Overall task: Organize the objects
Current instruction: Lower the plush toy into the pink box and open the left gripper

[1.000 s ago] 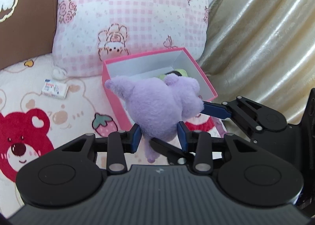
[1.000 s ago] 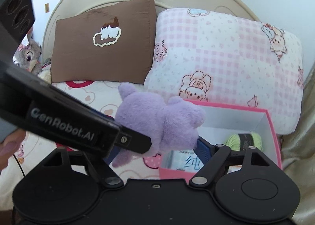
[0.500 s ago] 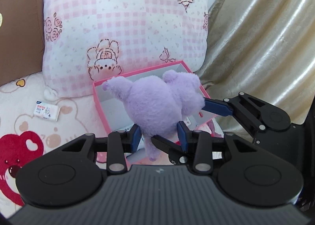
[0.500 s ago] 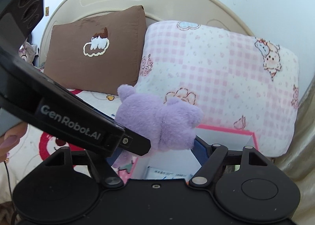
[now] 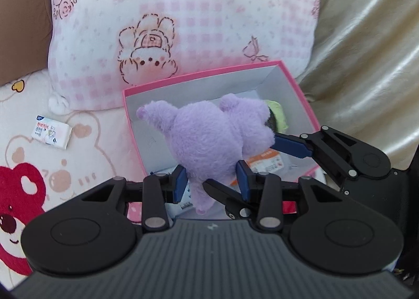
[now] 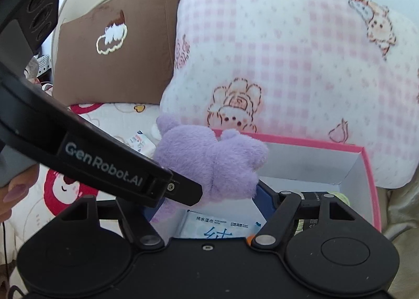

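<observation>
A purple plush toy (image 5: 209, 139) hangs over the open pink box (image 5: 204, 76), held from two sides. My left gripper (image 5: 212, 183) is shut on its lower body. My right gripper (image 5: 243, 162) comes in from the right, one blue pad (image 5: 290, 145) against the toy's head; its jaws are closing on the plush. In the right wrist view the plush toy (image 6: 212, 162) sits between the right gripper's (image 6: 207, 202) fingers, and the left gripper's body hides its left finger. The box (image 6: 369, 168) holds a wet-wipes pack (image 6: 220, 225), a green item (image 5: 277, 115) and an orange-labelled pack (image 5: 267, 162).
A small white packet (image 5: 52, 134) lies on the bear-print bedspread (image 5: 26, 194) left of the box. A pink checked pillow (image 5: 183, 11) stands right behind the box, a brown pillow (image 6: 117, 50) beside it. Golden fabric (image 5: 366, 50) rises at the right. A hand (image 6: 15, 189) shows at the left edge.
Both grippers have carried the plush forward and down; it now hangs over the inside of the pink box, which looks closer and larger. The grips look the same.
</observation>
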Available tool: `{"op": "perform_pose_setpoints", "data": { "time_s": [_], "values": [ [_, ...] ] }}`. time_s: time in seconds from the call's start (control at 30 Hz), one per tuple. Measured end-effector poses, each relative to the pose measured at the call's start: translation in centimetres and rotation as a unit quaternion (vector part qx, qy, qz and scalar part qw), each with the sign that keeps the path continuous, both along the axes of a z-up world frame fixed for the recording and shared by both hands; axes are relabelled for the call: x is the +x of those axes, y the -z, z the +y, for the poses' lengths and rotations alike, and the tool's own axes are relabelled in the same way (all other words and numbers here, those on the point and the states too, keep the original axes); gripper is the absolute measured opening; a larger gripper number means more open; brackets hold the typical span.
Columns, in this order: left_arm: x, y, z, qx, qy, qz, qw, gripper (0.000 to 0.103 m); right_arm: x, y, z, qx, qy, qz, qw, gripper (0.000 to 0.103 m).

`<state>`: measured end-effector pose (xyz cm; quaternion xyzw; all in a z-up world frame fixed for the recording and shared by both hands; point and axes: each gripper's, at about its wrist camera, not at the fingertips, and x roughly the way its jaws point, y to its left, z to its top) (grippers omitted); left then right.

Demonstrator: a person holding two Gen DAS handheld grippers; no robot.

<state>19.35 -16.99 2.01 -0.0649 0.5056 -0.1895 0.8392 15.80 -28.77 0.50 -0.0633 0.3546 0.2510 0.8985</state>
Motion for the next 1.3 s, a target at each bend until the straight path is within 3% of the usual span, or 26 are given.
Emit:
{"op": "perform_pose_setpoints", "data": {
  "time_s": [0.53,0.97,1.3],
  "values": [
    [6.0,6.0,-3.0,0.048,-0.018,0.052,0.9974,0.038,6.3,6.1,-1.0,0.003,-0.008,0.082,0.997,0.076],
    [7.3,7.6,-3.6,0.072,-0.020,0.080,0.9940,0.038,7.9,7.9,-1.0,0.020,0.026,0.129,0.991,0.075],
    [7.6,7.6,-4.1,0.098,-0.002,0.077,0.9922,0.039,8.2,8.3,-1.2,0.032,0.043,0.154,0.987,0.076]
  ]
}}
